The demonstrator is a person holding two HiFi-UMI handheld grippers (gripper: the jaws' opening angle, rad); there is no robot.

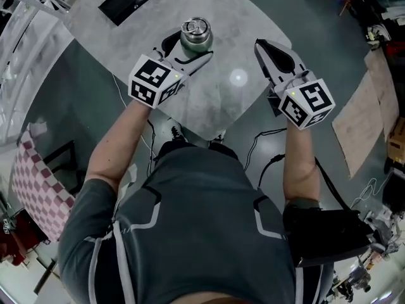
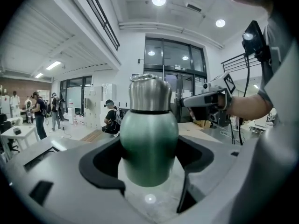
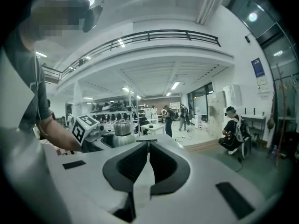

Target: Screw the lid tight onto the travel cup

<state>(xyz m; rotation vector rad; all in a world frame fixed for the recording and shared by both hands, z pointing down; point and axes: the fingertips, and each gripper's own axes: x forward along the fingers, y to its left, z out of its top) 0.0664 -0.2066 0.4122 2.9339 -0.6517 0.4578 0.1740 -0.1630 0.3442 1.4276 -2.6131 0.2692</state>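
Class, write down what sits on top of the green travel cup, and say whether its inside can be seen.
A steel lid sits on top of the cup and covers its mouth. The inside cannot be seen: the lid and the solid wall hide it.

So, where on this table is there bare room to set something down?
The widest free patch is the middle of the table, between the travel cup and the right tongs, reaching the near edge. The strip between the cup and the flat black object is bare. Around the cup it is crowded: the left tongs flank it.
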